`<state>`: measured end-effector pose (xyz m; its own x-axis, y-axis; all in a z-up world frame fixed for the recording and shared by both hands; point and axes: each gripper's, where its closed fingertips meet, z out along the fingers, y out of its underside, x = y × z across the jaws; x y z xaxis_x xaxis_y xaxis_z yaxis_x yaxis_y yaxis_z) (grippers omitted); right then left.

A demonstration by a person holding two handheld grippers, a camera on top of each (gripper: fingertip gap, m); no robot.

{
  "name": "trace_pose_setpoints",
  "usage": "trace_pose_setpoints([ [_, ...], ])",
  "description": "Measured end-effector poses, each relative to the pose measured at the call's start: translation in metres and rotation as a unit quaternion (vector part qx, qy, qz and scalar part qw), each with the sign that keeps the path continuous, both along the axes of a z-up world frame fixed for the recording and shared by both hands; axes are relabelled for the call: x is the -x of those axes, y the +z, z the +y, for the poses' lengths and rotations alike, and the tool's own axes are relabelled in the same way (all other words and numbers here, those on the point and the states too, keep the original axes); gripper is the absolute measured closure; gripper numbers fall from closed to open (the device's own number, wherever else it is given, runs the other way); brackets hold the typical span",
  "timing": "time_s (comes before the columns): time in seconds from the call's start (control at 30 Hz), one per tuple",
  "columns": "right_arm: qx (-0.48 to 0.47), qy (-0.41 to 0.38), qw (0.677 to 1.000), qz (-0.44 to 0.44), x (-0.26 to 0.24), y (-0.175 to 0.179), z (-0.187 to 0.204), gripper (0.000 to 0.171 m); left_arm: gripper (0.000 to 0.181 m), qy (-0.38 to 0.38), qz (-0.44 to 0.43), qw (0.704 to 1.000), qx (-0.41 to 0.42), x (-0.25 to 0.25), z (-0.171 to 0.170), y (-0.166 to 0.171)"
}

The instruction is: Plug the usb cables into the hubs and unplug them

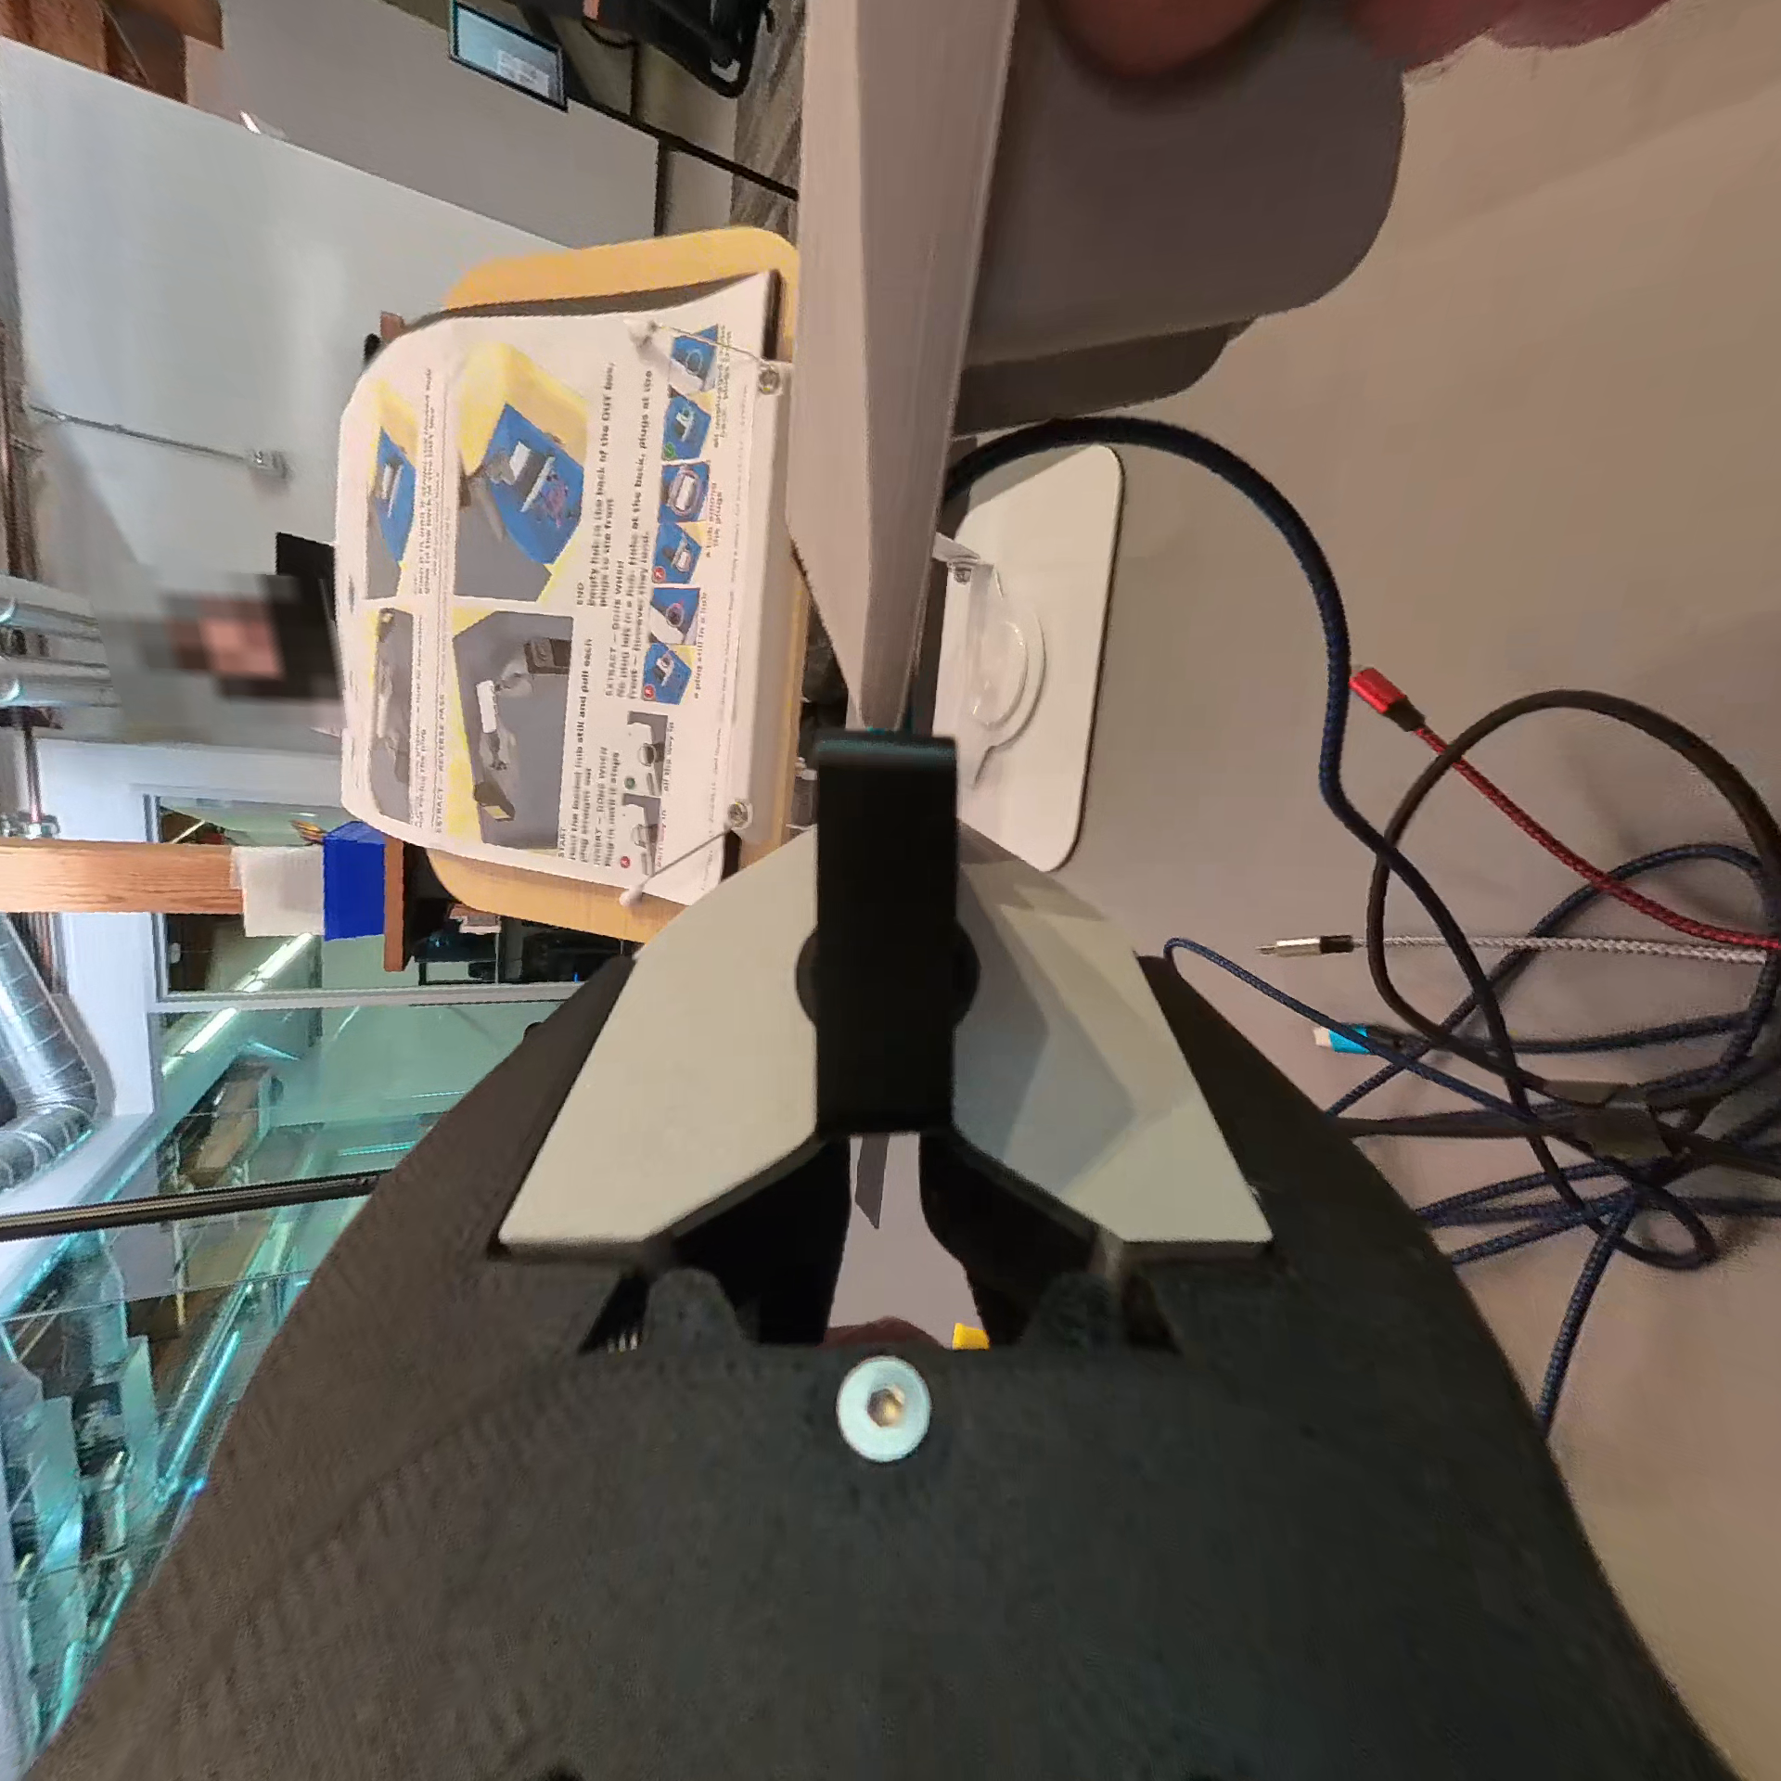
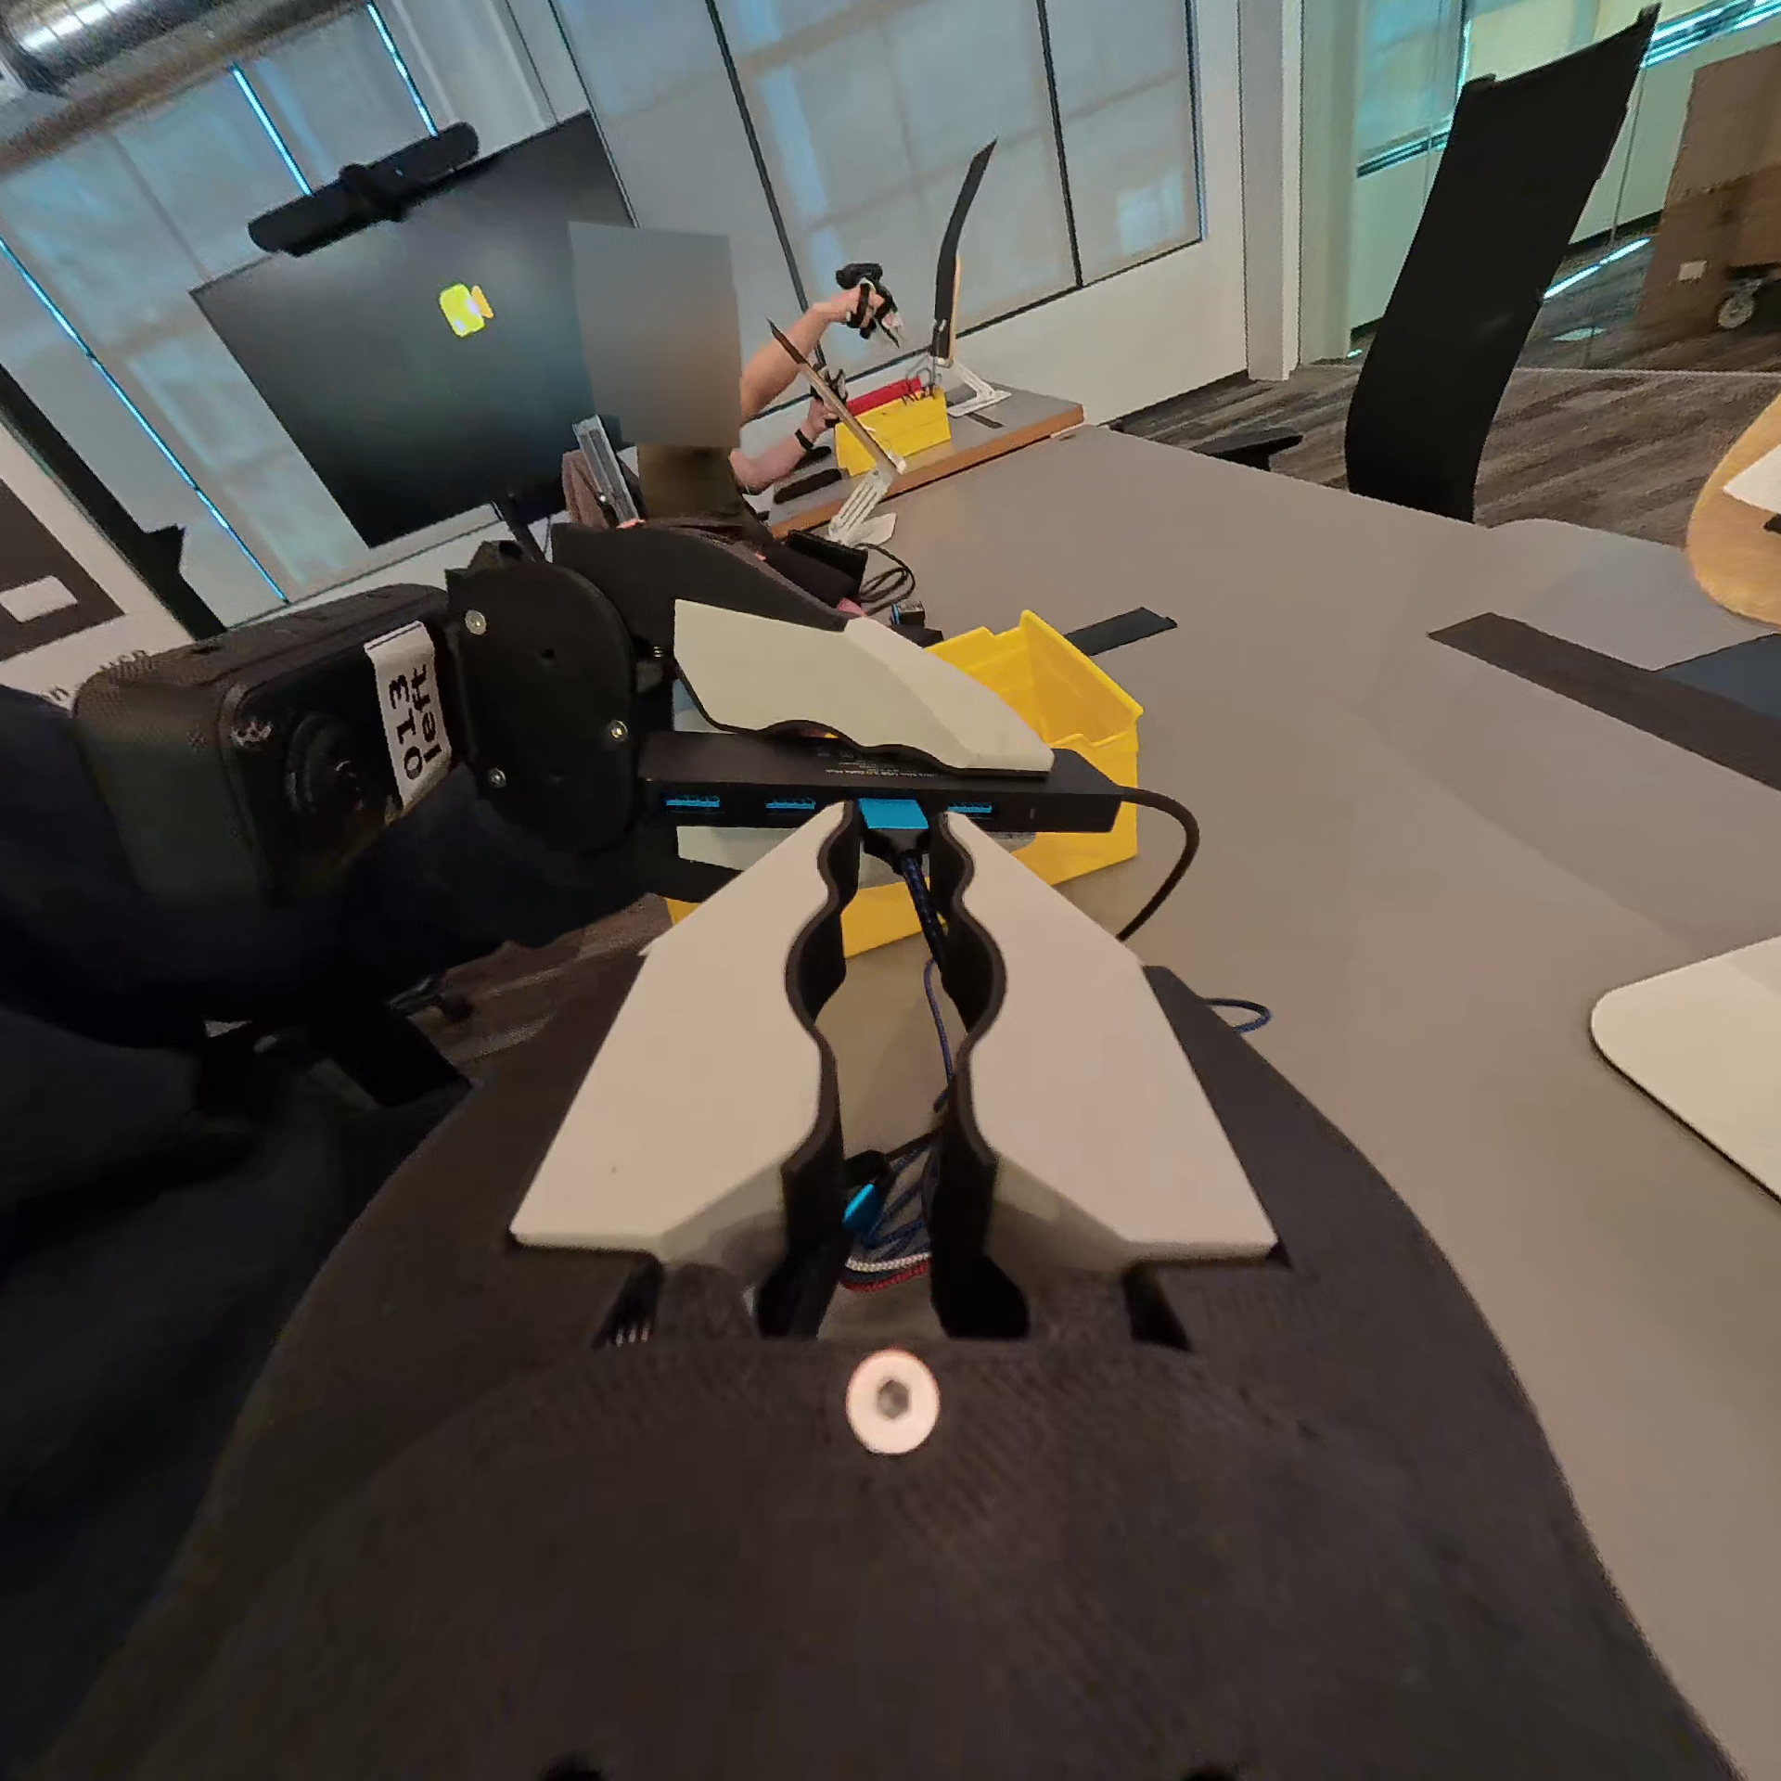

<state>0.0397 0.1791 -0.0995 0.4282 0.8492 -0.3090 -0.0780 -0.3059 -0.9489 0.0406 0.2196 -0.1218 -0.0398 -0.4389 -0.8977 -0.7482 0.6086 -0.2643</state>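
My left gripper is shut on a slim black USB hub, seen end-on between its grey fingers. In the right wrist view the left gripper holds the hub level above the table, its blue ports facing me. My right gripper is shut on a light-blue USB plug that sits at one of the hub's middle ports. Its blue-black braided cable hangs down between my fingers. One right finger crosses the top of the left wrist view.
Several loose cables lie tangled on the grey table, with a red plug, a silver plug and a light-blue plug. A yellow bin stands behind the hub. There is a white pad, an instruction sheet, and a person at a far desk. One gripper's finger ends stand about 4 cm off the other's.
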Motion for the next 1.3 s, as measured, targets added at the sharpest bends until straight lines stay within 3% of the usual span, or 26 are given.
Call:
trace_pose_setpoints([
  [0.03,0.0,0.003,1.0,0.013,-0.001,0.003,0.0,0.159,0.169,-0.001,-0.014,1.0,-0.004,-0.001,0.0,0.004],
  [0.23,-0.003,0.011,0.991,0.13,-0.006,0.017,0.0,0.151,0.169,-0.007,-0.092,0.994,0.058,-0.006,-0.002,0.01],
  [0.37,-0.008,0.004,0.989,0.145,0.0,0.011,0.003,0.14,0.169,-0.004,-0.12,0.99,0.074,-0.009,-0.004,0.01],
  [0.43,-0.016,0.011,0.986,0.165,-0.001,0.016,0.001,0.149,0.169,-0.005,-0.118,0.99,0.073,-0.011,-0.005,0.008],
  [0.63,-0.012,0.011,0.991,0.134,0.0,0.01,0.0,0.16,0.169,0.0,-0.118,0.991,0.067,-0.012,-0.002,0.006],
  [1.1,-0.017,0.027,0.981,0.193,-0.004,0.015,-0.002,0.159,0.169,-0.004,-0.114,0.993,0.04,-0.015,-0.004,0.008],
  [1.3,-0.027,0.015,0.984,0.176,-0.002,0.012,0.0,0.16,0.169,-0.003,-0.112,0.993,0.039,-0.013,-0.003,0.005],
])
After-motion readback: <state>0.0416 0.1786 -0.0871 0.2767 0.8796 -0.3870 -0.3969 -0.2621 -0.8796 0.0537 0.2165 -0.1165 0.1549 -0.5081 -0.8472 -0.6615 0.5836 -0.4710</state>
